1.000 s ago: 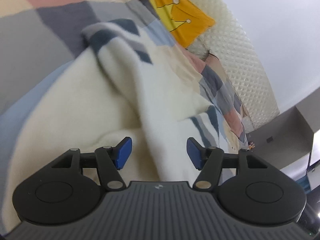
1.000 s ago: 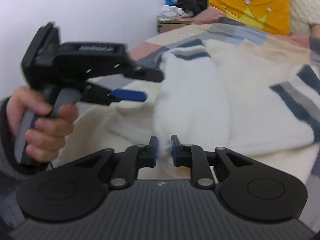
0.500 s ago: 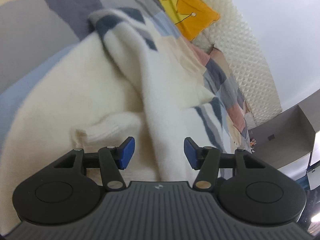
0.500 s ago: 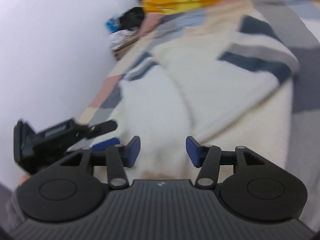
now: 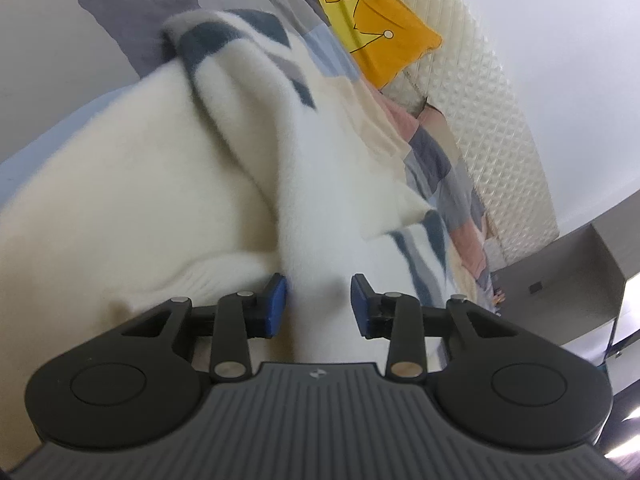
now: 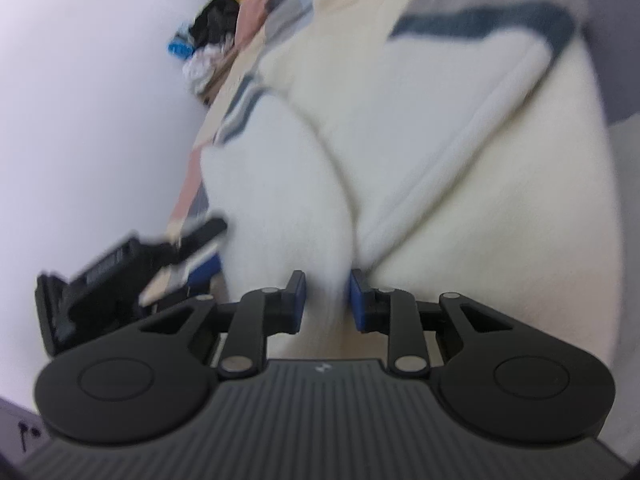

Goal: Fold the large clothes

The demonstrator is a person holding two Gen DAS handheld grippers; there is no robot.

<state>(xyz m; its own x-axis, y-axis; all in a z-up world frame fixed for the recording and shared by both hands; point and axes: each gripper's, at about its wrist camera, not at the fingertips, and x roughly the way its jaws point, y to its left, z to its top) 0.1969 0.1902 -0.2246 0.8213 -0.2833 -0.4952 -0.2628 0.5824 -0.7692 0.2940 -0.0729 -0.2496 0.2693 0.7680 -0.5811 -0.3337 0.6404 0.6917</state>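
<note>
A large cream sweater [image 5: 168, 184] with blue and grey stripes lies on a bed; it also fills the right wrist view [image 6: 460, 128]. My left gripper [image 5: 318, 304] has its jaws partly closed around a raised fold of the sweater. My right gripper [image 6: 326, 300] has its jaws narrowed around another thick fold of the sweater. The left gripper [image 6: 132, 264] shows at the lower left of the right wrist view, close beside the right one.
The bed has a patchwork cover [image 5: 80, 32] in grey, pink and blue. A yellow crown pillow [image 5: 372, 28] leans on a quilted cream headboard [image 5: 492, 92]. A nightstand with clutter [image 6: 208, 44] stands by the white wall.
Both grippers' jaws have narrowed onto folds of the sweater. The right gripper opened half a second ago and has since closed in again, its view swinging left.
</note>
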